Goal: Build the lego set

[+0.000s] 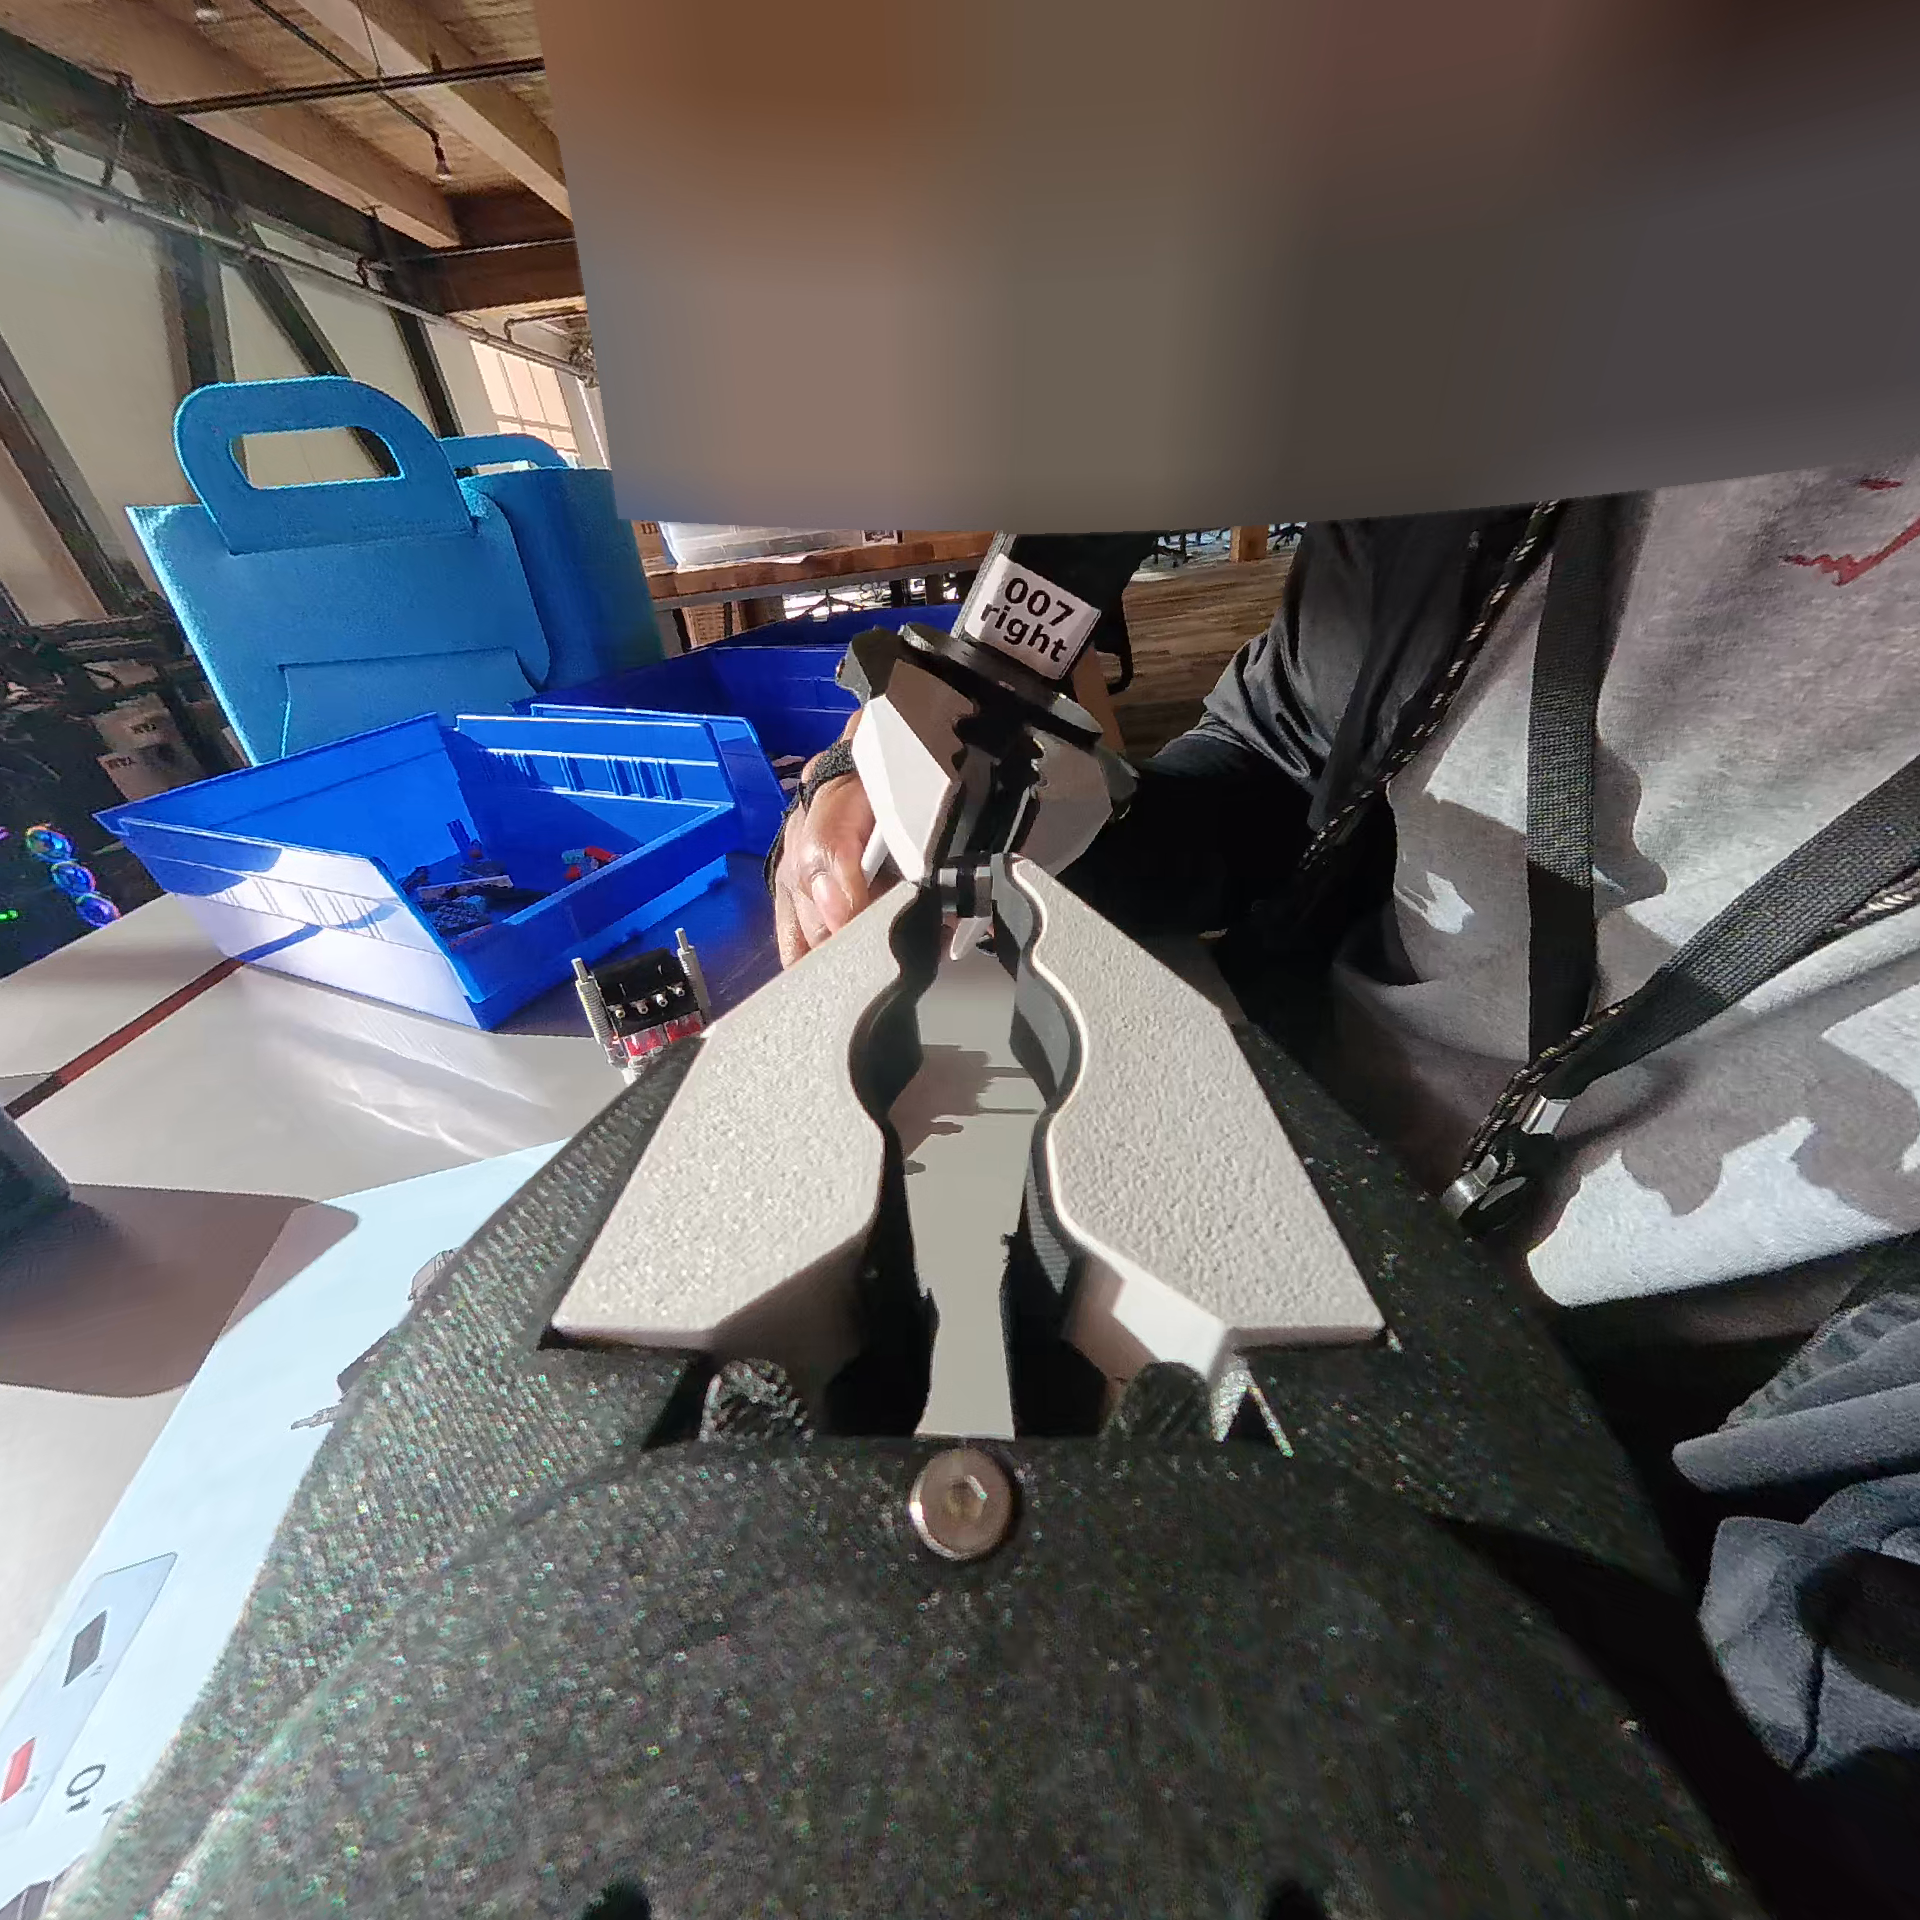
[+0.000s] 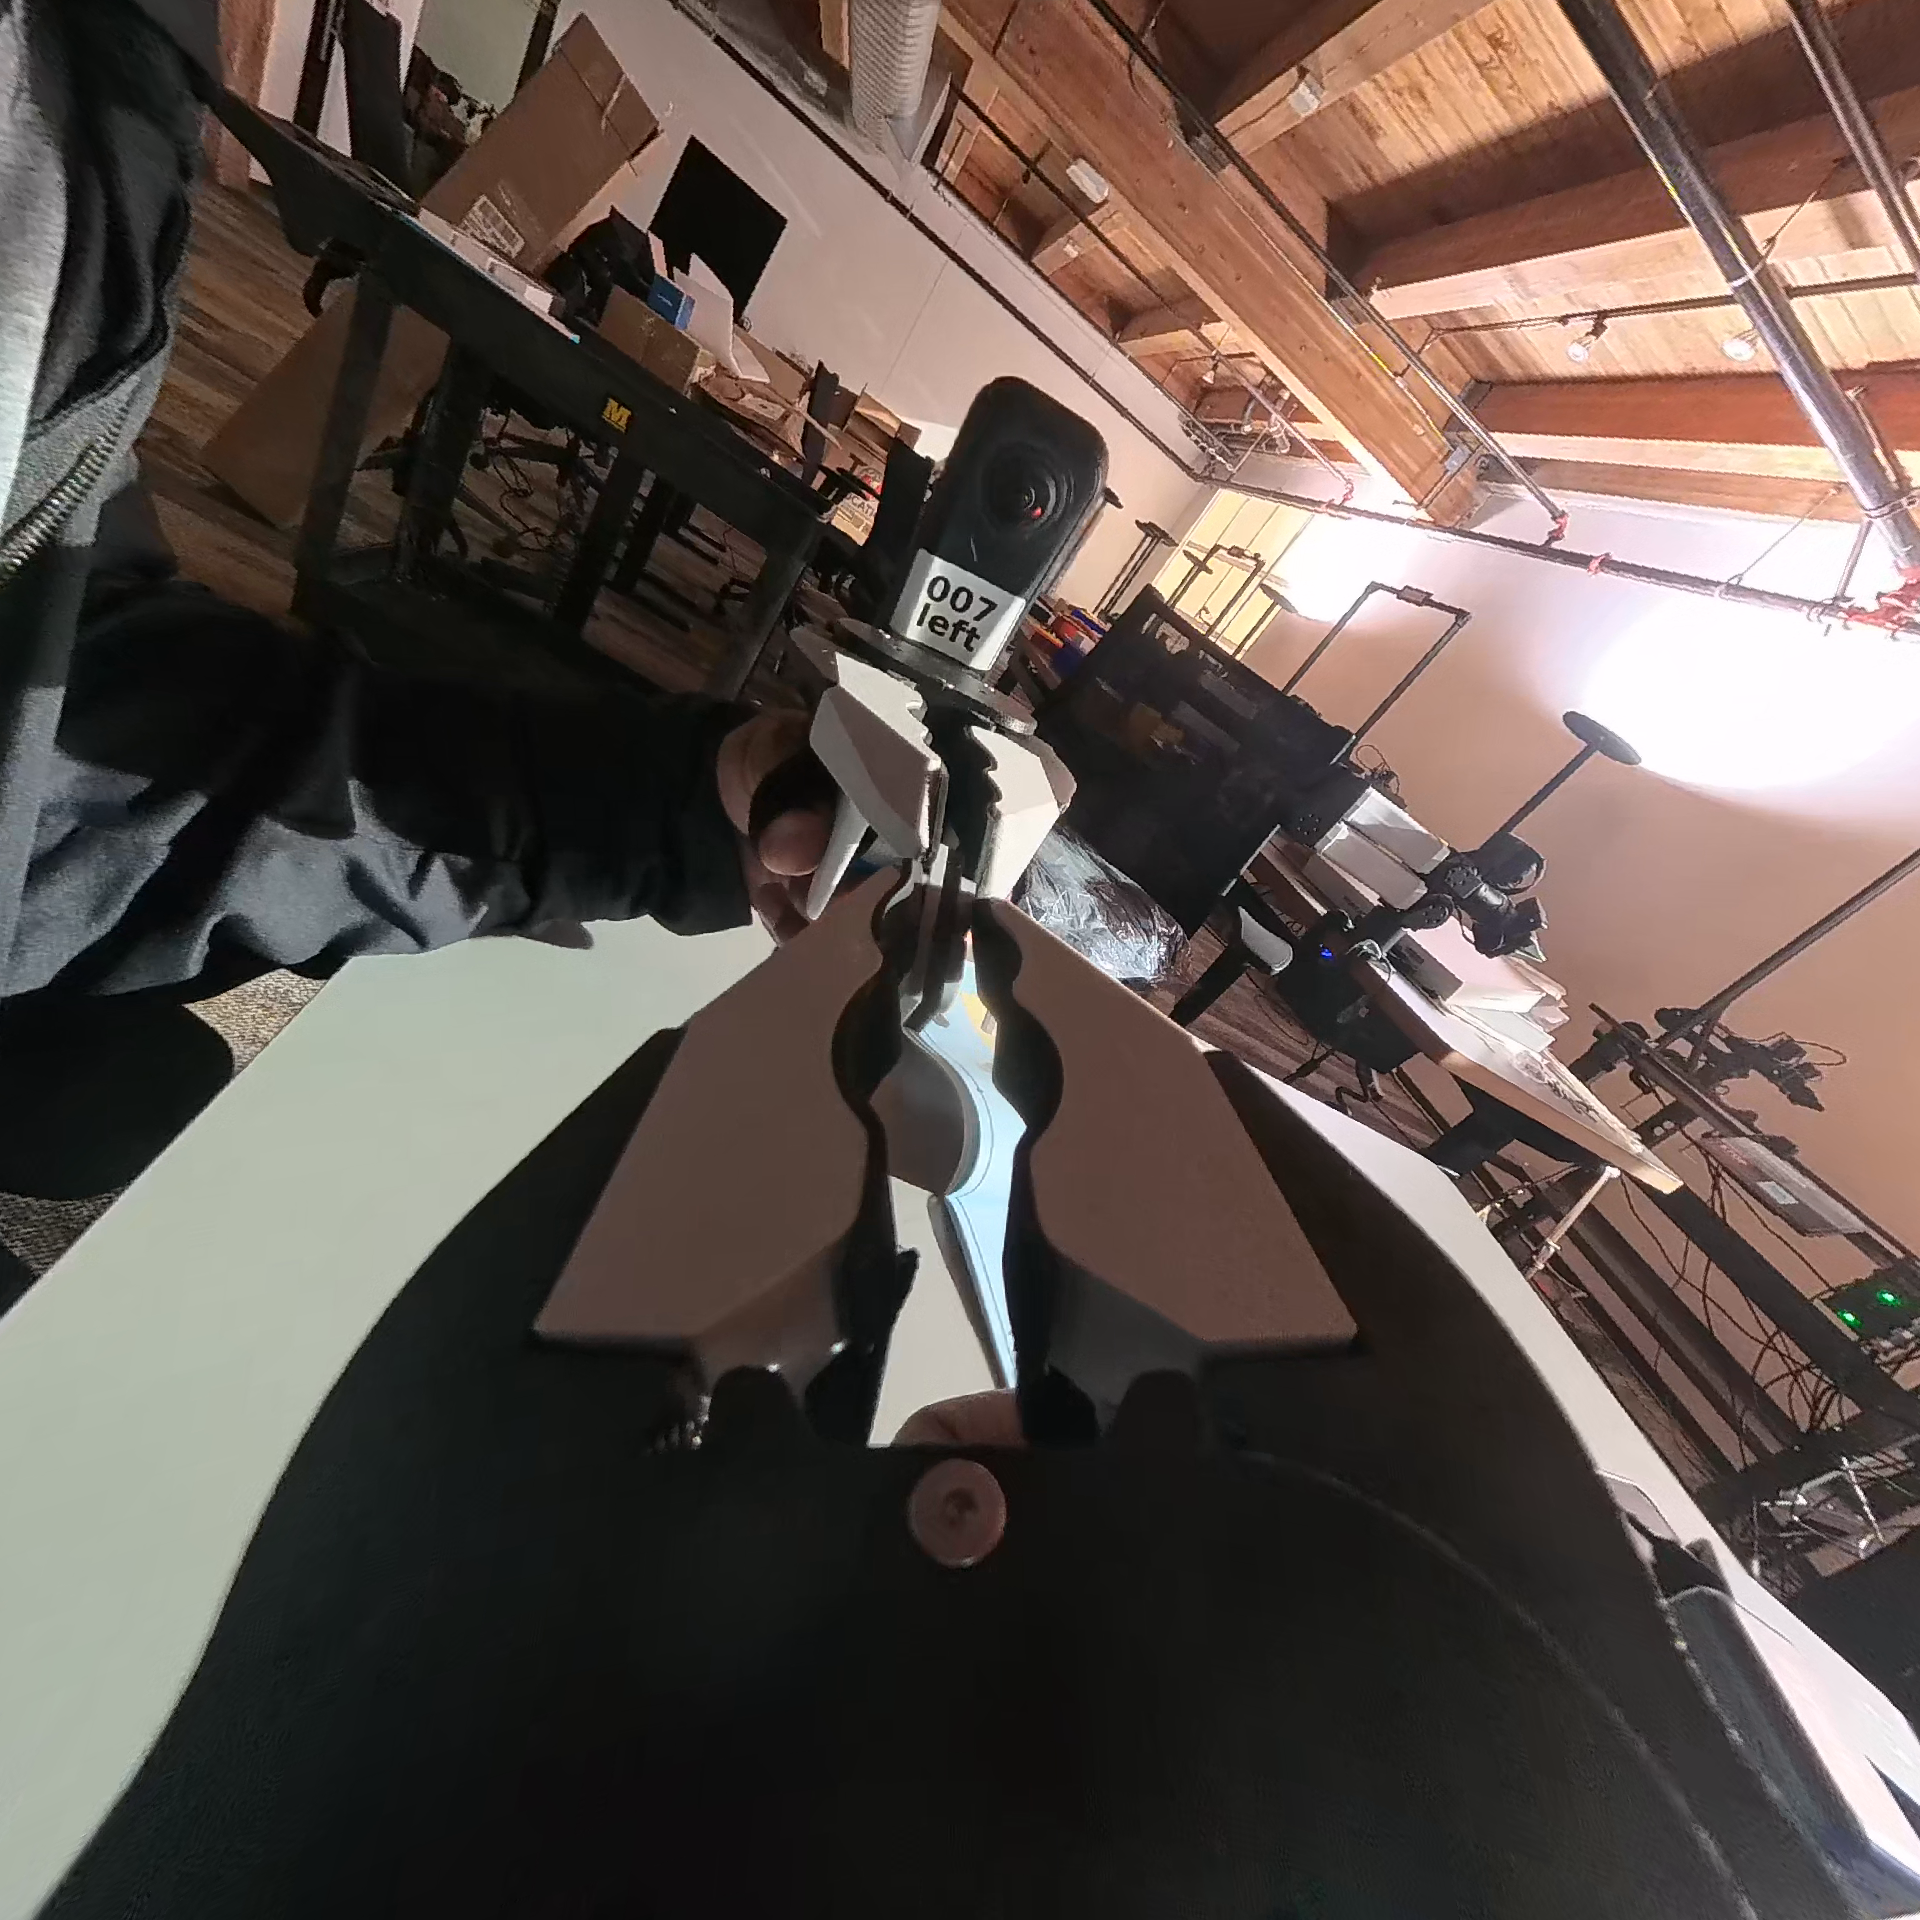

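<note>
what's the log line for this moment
left claw: shut on lego assembly; right claw: shut on same assembly; claws tip to tip; blue bin: loose parts

Wrist cameras face each other closely; each sees opposite tool.

Both grippers' tips [image 1: 961, 904] on small lego piece [image 1: 964, 891]

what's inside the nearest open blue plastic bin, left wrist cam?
The nearest open blue plastic bin holds a small scatter of loose dark, grey and red lego pieces on its floor. The near wall hides the front part.
</note>
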`<action>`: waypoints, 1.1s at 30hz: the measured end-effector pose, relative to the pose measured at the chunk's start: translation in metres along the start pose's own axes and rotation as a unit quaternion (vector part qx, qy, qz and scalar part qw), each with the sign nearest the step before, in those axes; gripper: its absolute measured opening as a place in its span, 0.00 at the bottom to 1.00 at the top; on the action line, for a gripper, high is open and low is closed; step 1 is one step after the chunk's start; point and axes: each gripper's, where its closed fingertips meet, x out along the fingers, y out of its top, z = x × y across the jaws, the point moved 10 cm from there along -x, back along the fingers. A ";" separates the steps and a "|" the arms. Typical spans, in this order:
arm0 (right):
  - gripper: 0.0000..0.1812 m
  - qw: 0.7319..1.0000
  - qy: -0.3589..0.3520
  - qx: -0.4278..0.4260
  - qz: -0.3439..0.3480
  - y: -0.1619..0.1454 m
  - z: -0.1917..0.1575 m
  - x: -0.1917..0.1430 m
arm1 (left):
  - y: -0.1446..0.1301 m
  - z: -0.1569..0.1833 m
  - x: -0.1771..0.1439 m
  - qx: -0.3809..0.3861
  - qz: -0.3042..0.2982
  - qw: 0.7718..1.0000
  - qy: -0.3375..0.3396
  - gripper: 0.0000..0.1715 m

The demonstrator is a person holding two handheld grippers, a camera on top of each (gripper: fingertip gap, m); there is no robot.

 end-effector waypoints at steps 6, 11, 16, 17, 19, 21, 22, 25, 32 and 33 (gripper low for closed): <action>0.18 0.998 0.022 0.060 0.013 -0.003 0.005 -0.003 | 0.001 0.000 -0.005 0.001 0.014 1.000 0.010 0.06; 0.15 0.996 0.033 0.083 0.009 -0.004 0.005 -0.001 | 0.000 0.000 -0.003 0.000 0.011 1.000 0.008 0.06; 0.06 0.996 0.026 0.088 0.003 -0.004 0.006 0.000 | -0.002 0.000 -0.002 0.003 0.003 1.000 0.008 0.06; 0.06 0.996 0.024 0.087 0.001 -0.005 0.006 0.000 | -0.002 0.000 -0.002 0.003 0.002 1.000 0.009 0.06; 0.06 0.996 0.024 0.090 -0.001 -0.004 0.006 0.000 | -0.002 0.000 -0.002 0.003 0.001 1.000 0.009 0.06; 0.06 0.996 0.022 0.090 -0.003 -0.004 0.006 0.001 | -0.002 0.000 -0.003 0.002 0.002 1.000 0.010 0.06; 0.06 0.996 0.022 0.089 -0.004 -0.004 0.005 0.001 | -0.002 0.000 -0.003 0.001 0.002 1.000 0.009 0.06; 0.06 0.996 0.022 0.085 -0.008 -0.004 0.005 0.001 | -0.003 0.000 -0.003 -0.004 -0.001 1.000 0.007 0.06; 0.06 0.996 0.026 0.081 -0.009 -0.004 0.004 -0.001 | -0.003 0.000 -0.001 -0.009 -0.003 1.000 0.000 0.06; 0.06 0.996 0.025 0.082 -0.008 -0.004 0.004 -0.001 | -0.003 0.000 -0.001 -0.010 -0.002 1.000 0.001 0.06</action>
